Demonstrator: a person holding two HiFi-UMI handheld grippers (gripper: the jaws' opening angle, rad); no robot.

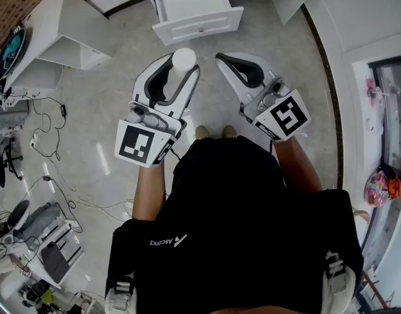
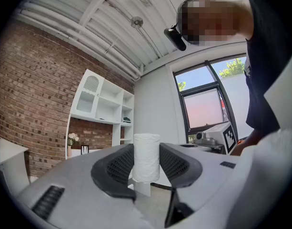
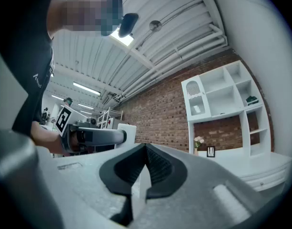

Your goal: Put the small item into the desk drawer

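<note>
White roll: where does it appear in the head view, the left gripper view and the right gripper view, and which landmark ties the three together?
Head view: white roll at upper centre, between the left gripper jaws.
Left gripper view: lower centre, upright, pinched between both pads.
Right gripper view: left of centre, at the left gripper's tip.
Shared landmark: white shelf unit against the brick wall.

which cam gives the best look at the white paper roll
The left gripper view: the white paper roll stands upright with its whole side visible, gripped by the left claw. The head view shows only its round top. The right gripper view catches just a small white patch at that claw's tip.
</note>
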